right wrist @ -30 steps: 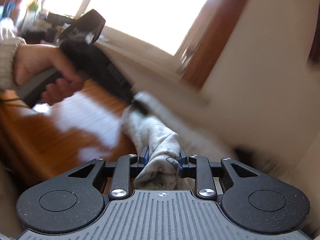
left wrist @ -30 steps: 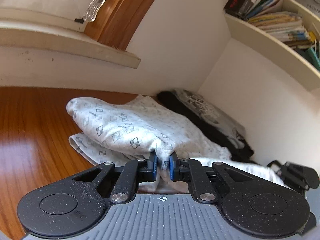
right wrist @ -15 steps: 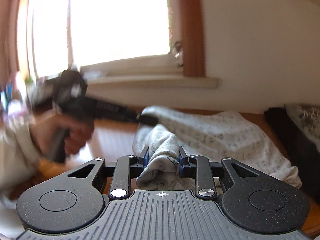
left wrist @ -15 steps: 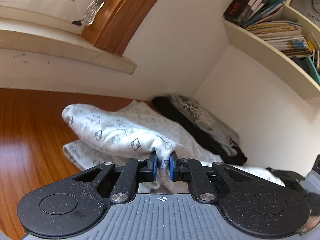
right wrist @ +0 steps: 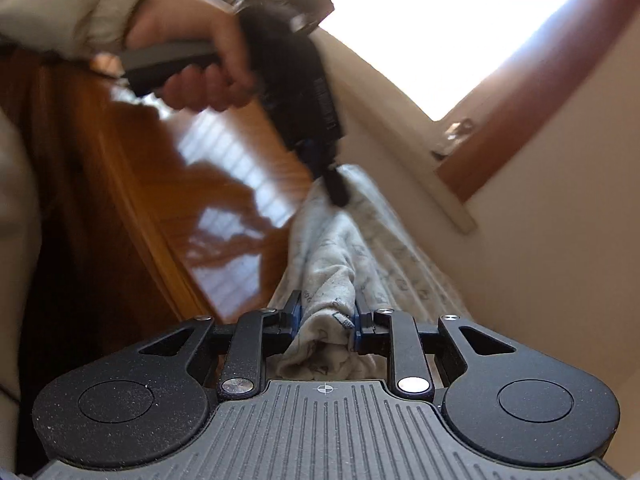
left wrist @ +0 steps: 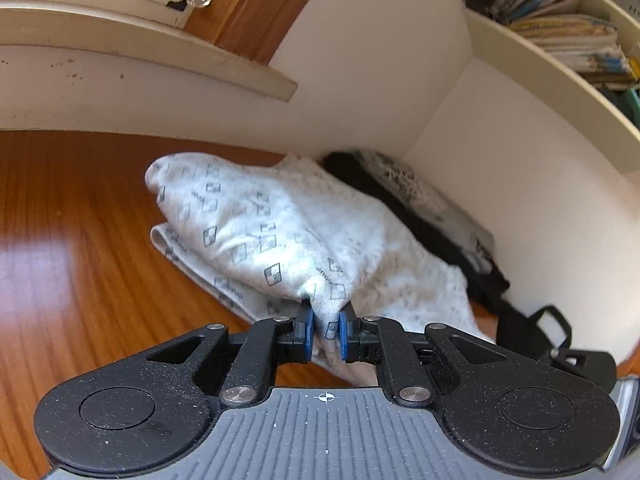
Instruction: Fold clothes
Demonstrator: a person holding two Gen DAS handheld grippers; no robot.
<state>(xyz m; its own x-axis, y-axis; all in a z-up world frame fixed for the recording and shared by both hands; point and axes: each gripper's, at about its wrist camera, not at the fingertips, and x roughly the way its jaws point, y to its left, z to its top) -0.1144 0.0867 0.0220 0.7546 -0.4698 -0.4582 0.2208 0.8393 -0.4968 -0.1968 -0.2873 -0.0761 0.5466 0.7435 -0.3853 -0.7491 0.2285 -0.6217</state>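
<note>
A pale grey garment [left wrist: 256, 220] printed with small dark squares lies partly doubled over on the wooden table [left wrist: 80, 248]. My left gripper [left wrist: 326, 334] is shut on a bunched edge of it, near the bottom of the left wrist view. In the right wrist view the same garment [right wrist: 344, 248] stretches away from my right gripper [right wrist: 325, 320], which is shut on another bunch of the cloth. Farther along, the other gripper's fingers [right wrist: 338, 192] pinch the cloth, held by a person's hand [right wrist: 192, 52].
A black and grey garment [left wrist: 424, 208] lies folded against the corner of the white walls. A shelf of books [left wrist: 560, 20] runs along the upper right. A window sill [left wrist: 152, 52] juts out over the table's far side. The table's near edge [right wrist: 160, 240] shows at left.
The right gripper has swung round and tilted, so its view turned from the wall toward the window. The left gripper shifted slightly, still pinching the cloth. The garment stays doubled over.
</note>
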